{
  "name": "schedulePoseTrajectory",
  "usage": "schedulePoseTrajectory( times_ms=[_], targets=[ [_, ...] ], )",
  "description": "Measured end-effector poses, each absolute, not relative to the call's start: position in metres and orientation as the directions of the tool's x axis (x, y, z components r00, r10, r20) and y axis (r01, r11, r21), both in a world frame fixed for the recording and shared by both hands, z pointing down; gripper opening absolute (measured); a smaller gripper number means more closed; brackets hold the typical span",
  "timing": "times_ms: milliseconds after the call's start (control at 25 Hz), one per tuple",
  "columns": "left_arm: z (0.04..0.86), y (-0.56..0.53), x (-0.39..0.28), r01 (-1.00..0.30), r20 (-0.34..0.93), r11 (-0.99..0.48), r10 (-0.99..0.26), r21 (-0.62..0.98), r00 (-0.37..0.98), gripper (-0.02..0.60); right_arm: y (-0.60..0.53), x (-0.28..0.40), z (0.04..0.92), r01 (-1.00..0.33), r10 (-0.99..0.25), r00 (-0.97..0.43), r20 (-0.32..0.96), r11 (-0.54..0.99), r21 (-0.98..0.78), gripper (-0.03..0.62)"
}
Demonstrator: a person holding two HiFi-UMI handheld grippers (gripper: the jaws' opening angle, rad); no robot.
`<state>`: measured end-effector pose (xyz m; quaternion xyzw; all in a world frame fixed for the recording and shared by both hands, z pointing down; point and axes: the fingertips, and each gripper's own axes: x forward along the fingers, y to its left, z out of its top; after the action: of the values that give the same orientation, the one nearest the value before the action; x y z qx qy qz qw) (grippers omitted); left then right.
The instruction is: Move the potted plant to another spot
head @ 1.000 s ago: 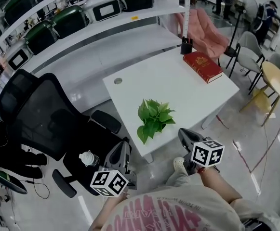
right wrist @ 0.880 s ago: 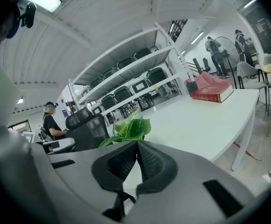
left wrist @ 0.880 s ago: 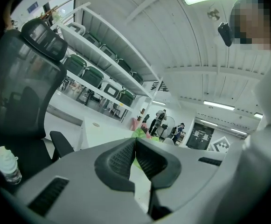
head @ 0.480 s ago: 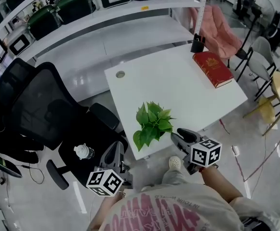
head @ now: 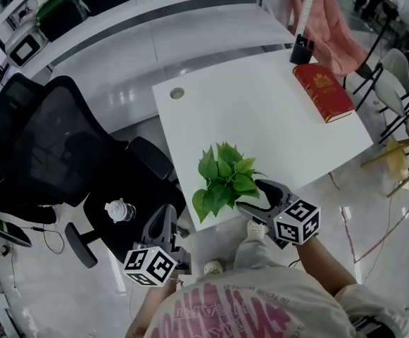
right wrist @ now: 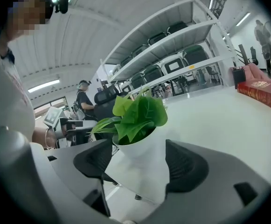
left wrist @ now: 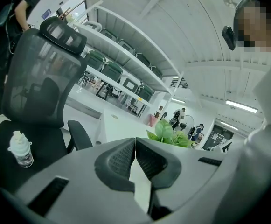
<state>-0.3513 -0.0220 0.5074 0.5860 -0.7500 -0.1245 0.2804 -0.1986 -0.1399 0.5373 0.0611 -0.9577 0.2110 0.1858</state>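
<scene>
The potted plant [head: 224, 178], green leaves in a white pot [right wrist: 142, 146], stands at the near edge of the white table [head: 260, 111]. My right gripper [head: 250, 197] has reached it from the near side. Its jaws have just been opening and now stand apart with the pot [right wrist: 142, 146] between the pads; there is a gap on the left side. In the right gripper view, my right gripper [right wrist: 140, 158] frames the pot. My left gripper [head: 167, 215] hangs beside the table over the chair seat, shut and empty, as my left gripper [left wrist: 135, 153] shows with pads meeting.
A red book [head: 324, 90] and a black pen holder [head: 301, 50] sit at the table's far right. A black office chair [head: 56, 146] stands left of the table with a water bottle [head: 118, 210] on its seat. Shelves with cases run along the back.
My right gripper moved up to the plant and its jaws went from shut to apart around the pot. The left gripper sank a little beside the chair. The plant stayed put.
</scene>
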Motion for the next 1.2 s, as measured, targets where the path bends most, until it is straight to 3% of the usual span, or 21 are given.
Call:
schedulePoseTrajectory(
  times_ms=[400,1200],
  targets=[
    [0.529,-0.019,-0.347,-0.8,0.322,0.3,-0.936,0.52,-0.141,0.025,-0.138,-0.218,0.543,-0.149,-0.045,-0.94,0.337,0.946,-0.288,0.528],
    [0.545,-0.013,-0.35,-0.786,0.374,0.327,-0.918,0.525,-0.132,0.025,-0.148,-0.259,0.544,-0.178,-0.119,-0.949,0.291,0.967,-0.184,0.54]
  ],
)
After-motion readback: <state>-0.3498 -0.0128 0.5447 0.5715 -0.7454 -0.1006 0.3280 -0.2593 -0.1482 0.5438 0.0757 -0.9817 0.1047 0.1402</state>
